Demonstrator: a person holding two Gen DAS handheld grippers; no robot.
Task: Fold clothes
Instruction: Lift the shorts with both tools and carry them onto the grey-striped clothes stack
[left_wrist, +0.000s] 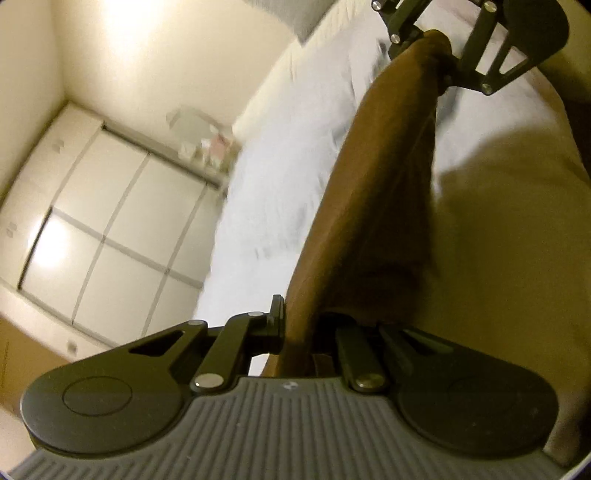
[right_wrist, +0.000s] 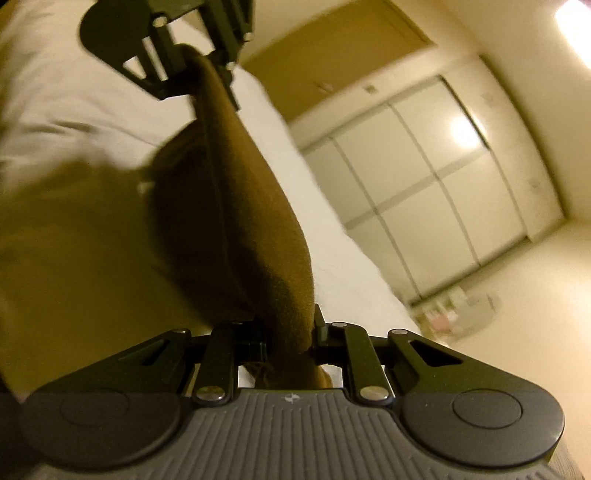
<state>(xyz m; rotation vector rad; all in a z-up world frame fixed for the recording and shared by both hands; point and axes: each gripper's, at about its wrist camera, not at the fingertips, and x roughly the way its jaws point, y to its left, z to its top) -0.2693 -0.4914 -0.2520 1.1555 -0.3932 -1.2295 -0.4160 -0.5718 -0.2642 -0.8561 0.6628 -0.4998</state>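
Note:
A brown garment (left_wrist: 384, 192) hangs stretched in the air between my two grippers, above a white bed (left_wrist: 295, 155). In the left wrist view my left gripper (left_wrist: 299, 332) is shut on one end of the cloth at the bottom, and the right gripper (left_wrist: 439, 55) pinches the other end at the top. Seen from the right wrist, my right gripper (right_wrist: 290, 338) is shut on the brown garment (right_wrist: 236, 206) and the left gripper (right_wrist: 195, 62) grips the far end. The rest of the cloth sags to one side in shadow.
The white bed (right_wrist: 332, 240) lies under the cloth. A wall of white wardrobe doors (left_wrist: 110, 221) stands beyond it, with small items (left_wrist: 207, 147) on a low shelf beside the bed. A brown door (right_wrist: 332, 66) shows in the right wrist view.

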